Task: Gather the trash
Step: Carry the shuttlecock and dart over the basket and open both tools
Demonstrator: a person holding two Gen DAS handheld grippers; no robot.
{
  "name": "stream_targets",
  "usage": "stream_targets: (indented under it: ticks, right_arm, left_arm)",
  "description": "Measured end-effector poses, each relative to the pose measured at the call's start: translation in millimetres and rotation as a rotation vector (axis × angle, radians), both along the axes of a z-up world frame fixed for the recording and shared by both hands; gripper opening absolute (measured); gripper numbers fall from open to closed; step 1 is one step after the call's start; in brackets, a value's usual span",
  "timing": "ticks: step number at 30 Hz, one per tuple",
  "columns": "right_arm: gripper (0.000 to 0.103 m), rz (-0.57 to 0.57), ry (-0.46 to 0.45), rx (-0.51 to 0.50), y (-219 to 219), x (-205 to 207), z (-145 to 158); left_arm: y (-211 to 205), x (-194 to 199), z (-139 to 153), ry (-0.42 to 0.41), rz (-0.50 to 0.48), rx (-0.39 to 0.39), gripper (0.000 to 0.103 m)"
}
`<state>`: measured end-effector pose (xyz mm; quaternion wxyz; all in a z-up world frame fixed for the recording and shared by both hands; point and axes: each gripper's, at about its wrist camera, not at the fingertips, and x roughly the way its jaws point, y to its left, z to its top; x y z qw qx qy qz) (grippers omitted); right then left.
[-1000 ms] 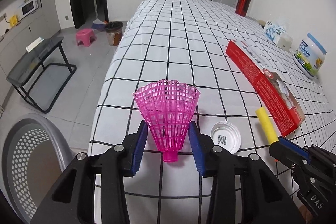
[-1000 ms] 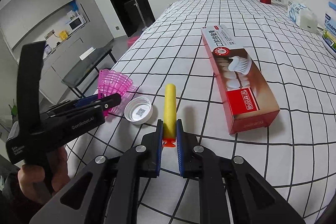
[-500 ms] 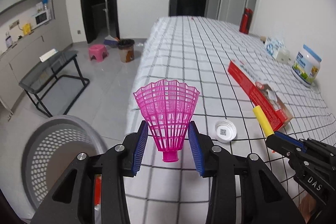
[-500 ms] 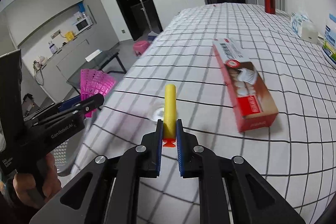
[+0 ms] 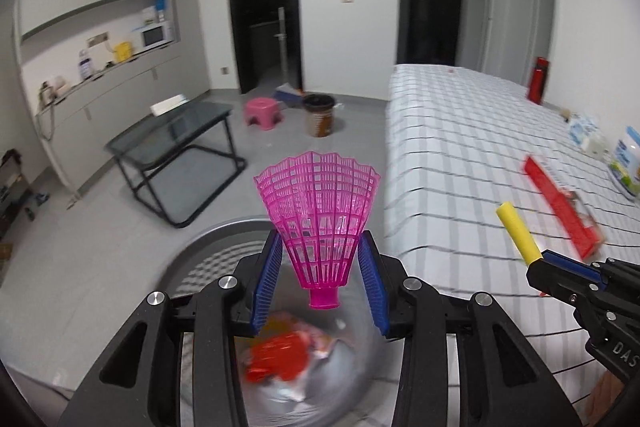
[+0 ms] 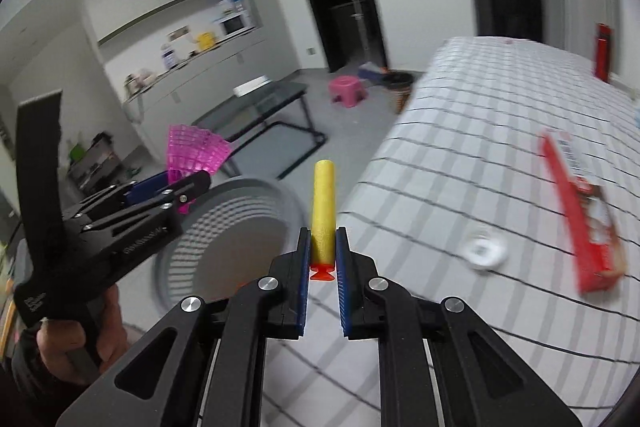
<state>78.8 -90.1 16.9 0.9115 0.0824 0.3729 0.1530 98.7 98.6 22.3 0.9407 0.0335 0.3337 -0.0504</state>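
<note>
My left gripper [image 5: 320, 247] is shut on a pink plastic shuttlecock skirt [image 5: 318, 211], held over the grey perforated waste bin [image 5: 224, 251] on the floor. Red and white wrappers [image 5: 280, 351] lie inside the bin. My right gripper [image 6: 323, 239] is shut on a yellow foam dart [image 6: 323, 203] with an orange tip, above the table's left edge next to the bin [image 6: 228, 239]. The left gripper [image 6: 184, 187] with the pink skirt [image 6: 194, 151] shows at the left of the right wrist view, and the dart [image 5: 518, 233] at the right of the left wrist view.
A table with a checked cloth [image 5: 460, 147] carries a red carton [image 6: 580, 215], a white lid [image 6: 482, 251], a jar [image 5: 626, 163] and a red bottle [image 5: 538, 79]. On the floor stand a glass side table [image 5: 180, 143], a pink stool [image 5: 264, 109] and a brown bin [image 5: 320, 115].
Both grippers lifted off the table and swung left. The pink skirt now hangs over the grey bin, and the yellow dart has come to the table's edge beside it. Both grips held.
</note>
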Motion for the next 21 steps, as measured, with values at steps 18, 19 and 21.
stream_targets:
  ticks: [18, 19, 21]
  right_arm:
    - [0.012, 0.232, 0.117, -0.048, 112, 62, -44]
    - [0.012, 0.235, 0.124, -0.05, 114, 64, -47]
    - [0.012, 0.24, 0.138, -0.052, 116, 68, -53]
  left_arm:
    - [72, 7, -60, 0.129, 0.145, -0.01, 0.039]
    - [74, 7, -63, 0.138, 0.149, -0.011, 0.039]
    - [77, 8, -68, 0.154, 0.154, -0.014, 0.04]
